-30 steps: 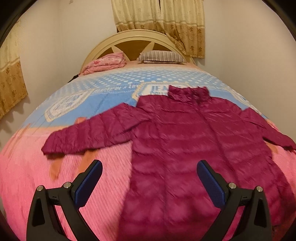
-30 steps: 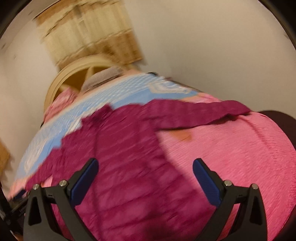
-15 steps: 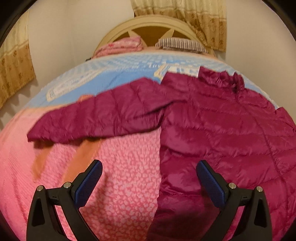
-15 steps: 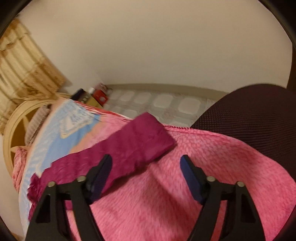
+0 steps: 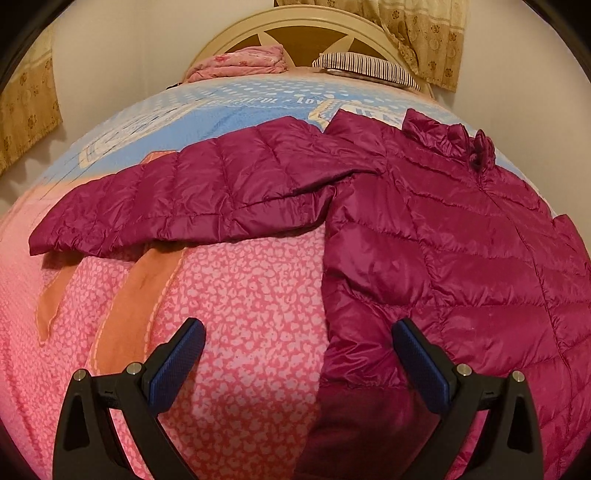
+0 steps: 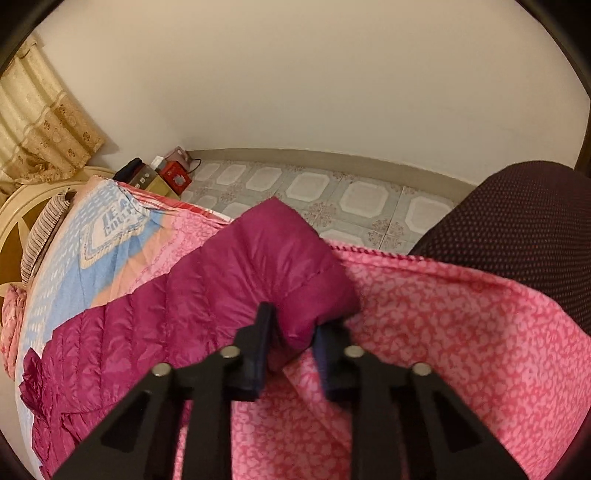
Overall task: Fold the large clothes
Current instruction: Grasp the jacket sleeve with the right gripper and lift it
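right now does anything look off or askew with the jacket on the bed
Only slightly: the right gripper pinches the jacket sleeve cuff, apparently bunching some pink bedspread with it. Nothing looks damaged.

Cream walls [image 6: 295, 74], patterned tile floor [image 6: 332, 192], gold curtains [image 6: 40, 129], and an arched headboard [image 5: 295, 33] behind the bed.
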